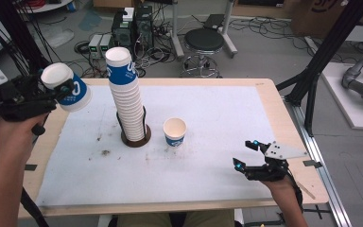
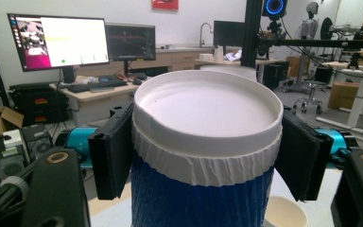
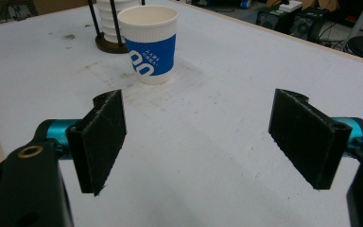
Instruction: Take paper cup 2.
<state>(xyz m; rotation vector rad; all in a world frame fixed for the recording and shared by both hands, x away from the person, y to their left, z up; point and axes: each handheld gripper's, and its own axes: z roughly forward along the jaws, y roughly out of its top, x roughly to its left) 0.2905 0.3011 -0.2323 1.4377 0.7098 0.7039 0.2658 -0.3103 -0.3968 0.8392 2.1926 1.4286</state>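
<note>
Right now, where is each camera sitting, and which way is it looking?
High view: above the person's side, looking down at the table; both forearms show.
Left gripper view: rides the left gripper, looking into the lab past its held cup.
Right gripper view: rides the right gripper, looking over the table at the standing cup.
Shared: high and right gripper views both show the standing cup and cup stack.

Two loose cups (image 1: 71, 90) (image 1: 175, 131) — one stack (image 1: 128, 101)

Stack of cups (image 1: 126, 94) stands mid-surface (image 1: 217, 109); single cup (image 1: 175, 131) just right of it. Held cup (image 1: 68, 87) in left tongs (image 1: 59, 90) at far left; right tongs (image 1: 246, 153) near right.
</note>
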